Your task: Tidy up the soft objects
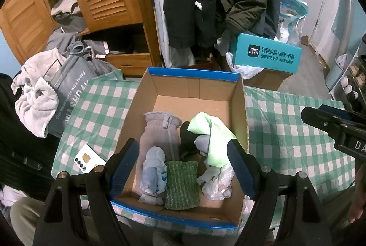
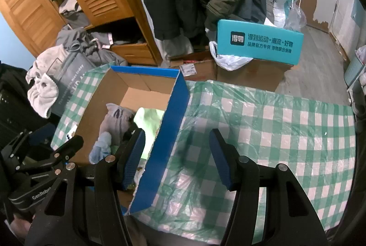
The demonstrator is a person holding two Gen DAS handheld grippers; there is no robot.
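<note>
Soft objects lie inside cardboard box (image 1: 160, 85) on checkered table (image 1: 286, 131): grey glove (image 1: 160, 131), light green cloth (image 1: 215, 136), dark green knit piece (image 1: 181, 184), pale blue bundle (image 1: 153, 168). Left claw (image 1: 183, 168) spread, empty, over box. Right claw (image 2: 177, 159) spread, empty, straddling box's blue right wall (image 2: 169, 131).

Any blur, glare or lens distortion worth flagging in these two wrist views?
Left wrist: strong fisheye bending, black vignette corners, open brown cardboard box sharp. Right wrist: same warp, sheen on the wrinkled clear plastic over the green-checked tablecloth, pale green cloth overexposed and soft.
</note>
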